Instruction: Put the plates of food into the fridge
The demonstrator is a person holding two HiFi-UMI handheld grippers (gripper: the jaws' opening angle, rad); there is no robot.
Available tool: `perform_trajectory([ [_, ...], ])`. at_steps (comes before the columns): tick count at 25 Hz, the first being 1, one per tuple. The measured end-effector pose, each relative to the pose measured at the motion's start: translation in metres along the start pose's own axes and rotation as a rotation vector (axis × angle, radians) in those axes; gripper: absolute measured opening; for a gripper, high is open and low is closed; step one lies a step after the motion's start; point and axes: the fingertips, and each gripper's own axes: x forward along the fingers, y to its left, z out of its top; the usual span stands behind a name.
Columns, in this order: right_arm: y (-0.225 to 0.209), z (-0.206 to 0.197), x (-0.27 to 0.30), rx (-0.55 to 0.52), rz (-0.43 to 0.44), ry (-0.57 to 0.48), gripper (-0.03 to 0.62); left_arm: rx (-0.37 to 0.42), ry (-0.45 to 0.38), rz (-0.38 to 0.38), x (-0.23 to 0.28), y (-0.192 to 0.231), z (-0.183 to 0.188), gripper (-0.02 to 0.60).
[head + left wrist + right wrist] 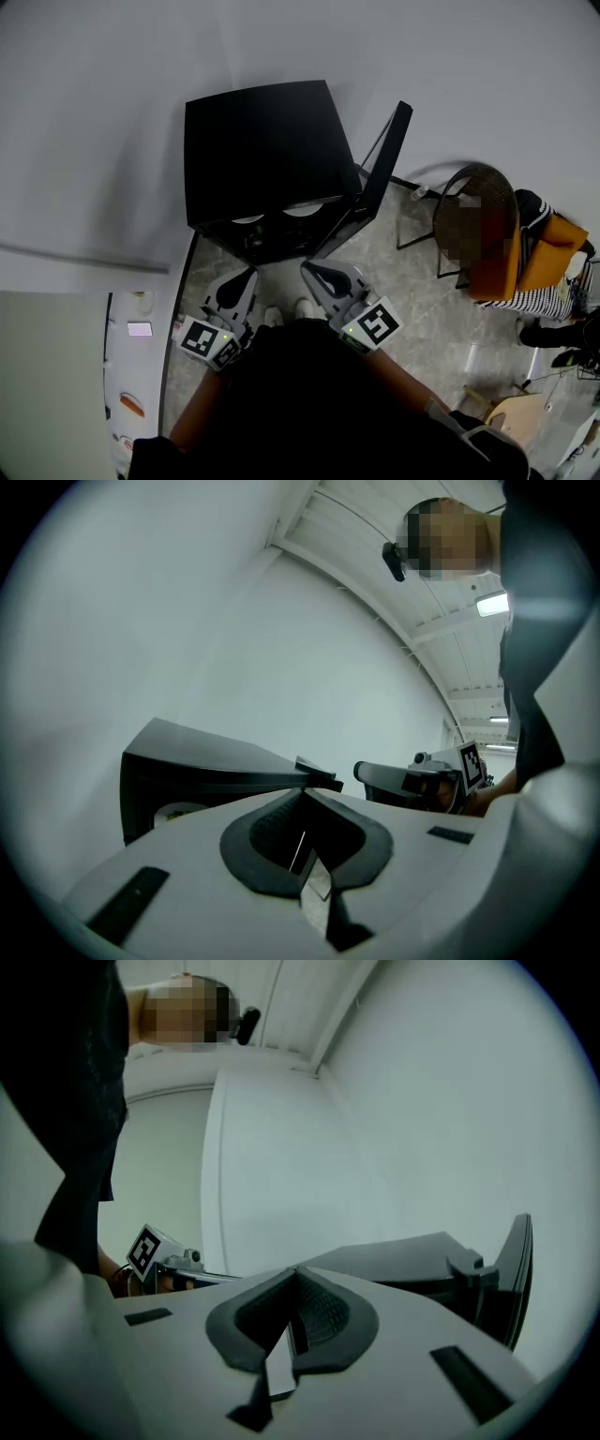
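Shut left claw before black fridge

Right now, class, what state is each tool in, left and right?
Left tool: closed, holding nothing.
Right tool: closed, holding nothing.

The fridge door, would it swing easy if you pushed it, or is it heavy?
The fridge door stands open, joined to the fridge at one edge, so a push would probably swing it. It looks flat and stiff, so it likely won't bend. The fridge is small, so a hard shove might scoot it.
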Motion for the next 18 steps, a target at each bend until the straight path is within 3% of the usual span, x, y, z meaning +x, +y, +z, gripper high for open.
perform_trajectory([
  [5,0.013,0.02,-0.009,-0.073,-0.015,-0.056,0.027,0.077,-0.053,-0.01,-0.006,-0.013,0.012,0.025],
  [9,0.02,0.022,-0.011,-0.106,-0.016,-0.072,0.028,0.091,-0.099,-0.009,-0.009,-0.02,0.024,0.025],
  [12,0.023,0.018,-0.01,-0.111,-0.012,-0.064,0.028,0.143,-0.102,-0.017,-0.011,-0.023,0.025,0.025],
  [18,0.018,0.005,-0.009,-0.104,-0.029,-0.021,0.028,0.094,-0.072,0.049,-0.014,-0.004,0.008,0.025],
])
